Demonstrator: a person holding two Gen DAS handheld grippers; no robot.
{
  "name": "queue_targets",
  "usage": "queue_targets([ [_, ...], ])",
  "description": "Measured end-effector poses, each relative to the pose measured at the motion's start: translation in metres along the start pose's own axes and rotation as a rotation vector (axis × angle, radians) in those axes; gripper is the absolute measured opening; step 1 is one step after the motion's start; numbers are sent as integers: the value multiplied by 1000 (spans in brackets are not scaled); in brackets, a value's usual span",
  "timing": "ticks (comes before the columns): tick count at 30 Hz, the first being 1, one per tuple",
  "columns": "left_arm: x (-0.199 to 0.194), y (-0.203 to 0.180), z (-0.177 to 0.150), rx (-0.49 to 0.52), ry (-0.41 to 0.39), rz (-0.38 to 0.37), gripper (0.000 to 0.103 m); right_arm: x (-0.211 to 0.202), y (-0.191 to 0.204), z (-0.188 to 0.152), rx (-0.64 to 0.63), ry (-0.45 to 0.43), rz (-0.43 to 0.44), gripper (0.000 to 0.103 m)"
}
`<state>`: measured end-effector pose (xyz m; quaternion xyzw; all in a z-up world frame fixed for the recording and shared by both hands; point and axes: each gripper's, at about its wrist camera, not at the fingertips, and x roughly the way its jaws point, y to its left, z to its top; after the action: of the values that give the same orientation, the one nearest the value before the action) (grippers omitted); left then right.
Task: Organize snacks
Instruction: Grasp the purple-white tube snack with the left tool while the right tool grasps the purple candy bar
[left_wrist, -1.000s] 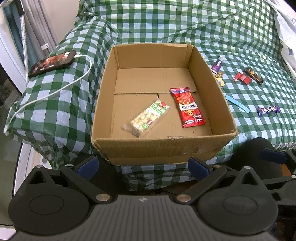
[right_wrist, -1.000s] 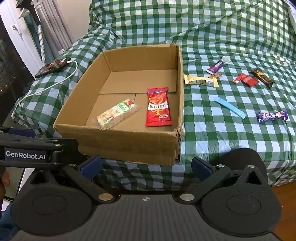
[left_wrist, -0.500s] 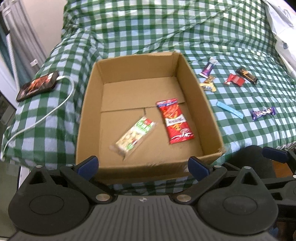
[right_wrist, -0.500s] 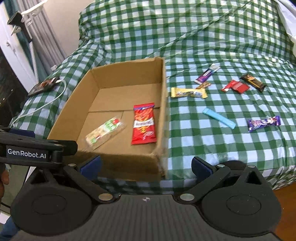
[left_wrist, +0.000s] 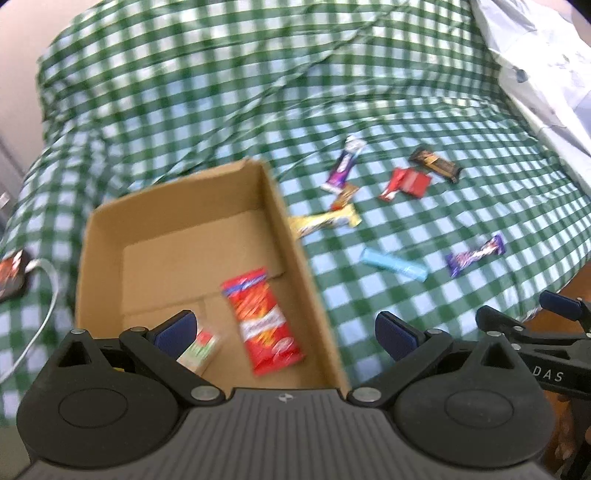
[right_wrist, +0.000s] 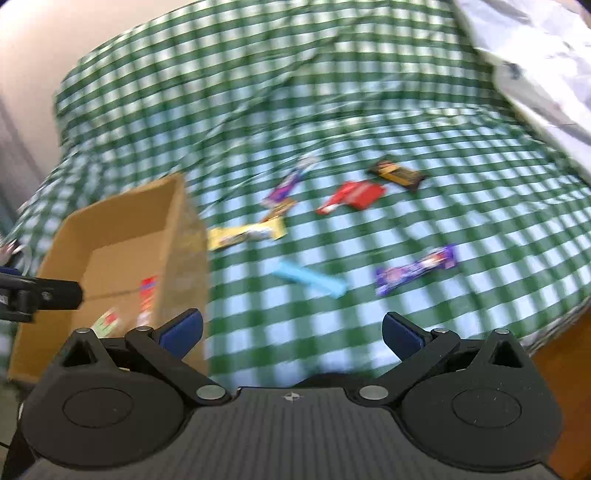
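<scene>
Two hand-held grippers spread wide, empty, red packet lengthwise in box, blue stick slanting on bed, "DAS" legible.

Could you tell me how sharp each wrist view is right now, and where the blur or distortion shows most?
Left wrist view: mild motion blur, the red packet in the box smeared, the claw sharp. Right wrist view: much heavier blur, checked cloth streaked, blue stick and purple bar soft; its claw stays crisp. Both views bend at the edges.
</scene>
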<state>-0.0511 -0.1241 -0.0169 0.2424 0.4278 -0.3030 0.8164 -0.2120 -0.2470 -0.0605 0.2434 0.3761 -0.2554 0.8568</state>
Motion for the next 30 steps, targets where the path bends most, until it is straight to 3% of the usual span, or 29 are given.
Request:
queue_targets([
  [6, 46, -39, 56, 68, -1, -43, 103, 31, -57, 20, 101, 2, -74, 102],
  [14, 160, -69, 137, 111, 22, -25, 103, 109, -101, 40, 267, 39, -138, 102],
  [22, 297, -74, 199, 90, 117, 13, 103, 204, -129, 47, 437, 134, -248, 102],
  [27, 360, -77, 219, 56, 205, 2, 103, 237, -126, 44, 451, 163, -326, 103],
  [30, 385, -79, 222, 47, 281, -9, 103, 242, -113, 43, 389, 154, -378, 103],
])
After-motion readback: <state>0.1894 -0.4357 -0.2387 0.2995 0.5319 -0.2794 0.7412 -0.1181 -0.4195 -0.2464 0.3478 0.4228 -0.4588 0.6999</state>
